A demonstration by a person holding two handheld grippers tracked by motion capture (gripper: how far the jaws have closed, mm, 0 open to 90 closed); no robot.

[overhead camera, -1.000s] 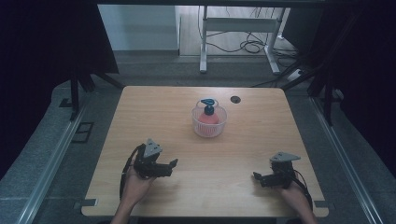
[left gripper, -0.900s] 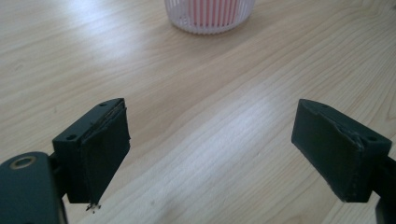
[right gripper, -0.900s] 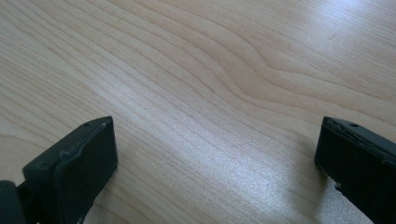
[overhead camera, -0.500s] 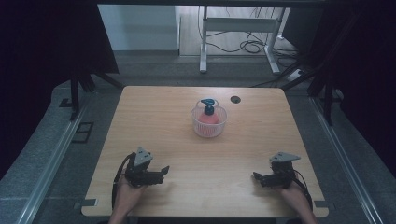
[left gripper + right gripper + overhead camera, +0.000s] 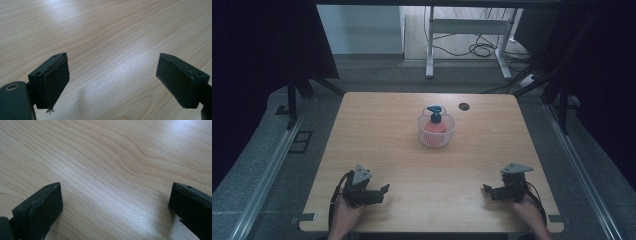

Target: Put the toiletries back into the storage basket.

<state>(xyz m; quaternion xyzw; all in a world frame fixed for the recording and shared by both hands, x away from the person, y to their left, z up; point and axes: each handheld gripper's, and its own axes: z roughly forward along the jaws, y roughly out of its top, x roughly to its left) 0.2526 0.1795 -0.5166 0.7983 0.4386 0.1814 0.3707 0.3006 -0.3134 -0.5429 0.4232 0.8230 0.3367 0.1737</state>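
Since the earlier frames, the left gripper [image 5: 381, 193] has drawn back toward the near edge of the bench [image 5: 377, 135] and now sits close to the near left corner, while the right gripper [image 5: 488, 190] stays where it was by the near right corner. Each is held by a hand coming in over the near edge: the left hand [image 5: 346, 211] and the right hand [image 5: 526, 206]. A grey three-cornered plate tops each gripper, and dark cables trail back from them toward the person.

Both grippers lie low over the wood with their jaws spread wide apart and nothing between them. The left gripper view [image 5: 112, 82] shows bare wood grain between its two black jaws, and the right gripper view [image 5: 116, 205] shows the same. In the high view the left gripper's jaws point toward the right edge, and the right gripper's point toward the left edge.

Well apart from both, toward the far edge and slightly right of the middle, stands a clear round container [image 5: 436, 130]. Inside it is something red, and a pump bottle head [image 5: 435, 112], dark with a blue top, rises above its rim. Just beside it, nearer the far edge, a small dark round hole [image 5: 464, 106] marks the benchtop.
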